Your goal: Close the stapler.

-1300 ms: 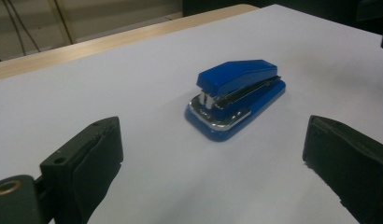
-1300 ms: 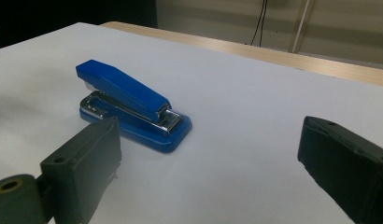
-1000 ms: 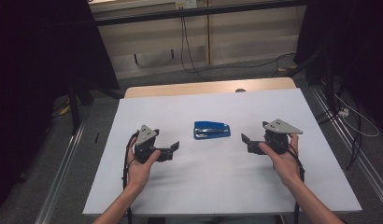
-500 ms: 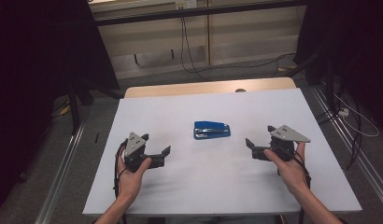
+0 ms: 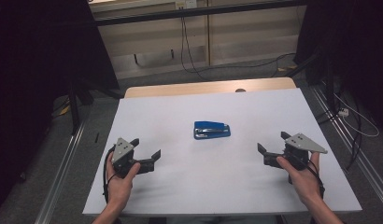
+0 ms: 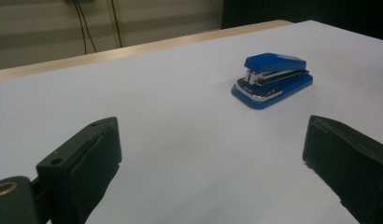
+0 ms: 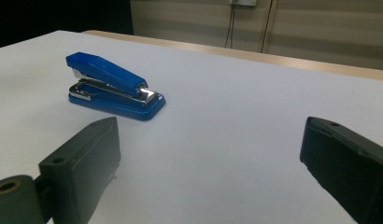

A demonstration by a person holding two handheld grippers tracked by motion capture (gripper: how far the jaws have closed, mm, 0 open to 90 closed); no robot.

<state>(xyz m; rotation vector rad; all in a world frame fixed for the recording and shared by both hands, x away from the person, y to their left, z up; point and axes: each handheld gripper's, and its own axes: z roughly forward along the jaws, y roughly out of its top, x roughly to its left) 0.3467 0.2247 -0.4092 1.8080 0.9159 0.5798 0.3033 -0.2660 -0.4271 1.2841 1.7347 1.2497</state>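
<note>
A blue stapler (image 5: 211, 130) lies flat on the white table (image 5: 217, 186), a little beyond its middle. My left gripper (image 5: 145, 148) is held in a hand at the near left, open and holding nothing, well apart from the stapler. At the near right, my right gripper (image 5: 272, 142) is also open and holding nothing. In the left gripper view the stapler (image 6: 273, 79) sits ahead to the right, beyond the spread jaws of the left gripper (image 6: 210, 135). Seen from the right gripper view, the stapler (image 7: 114, 87) is ahead to the left of the right gripper (image 7: 210, 128).
A wooden strip (image 5: 208, 87) runs along the table's far edge. Cables (image 5: 353, 121) trail on the floor to the right, and metal rails (image 5: 63, 182) run along the floor on the left. Dark curtains stand on both sides.
Both hands have drawn back toward the near edge and outward, so the grippers are farther from the stapler. Both stay open. The stapler has not moved.
</note>
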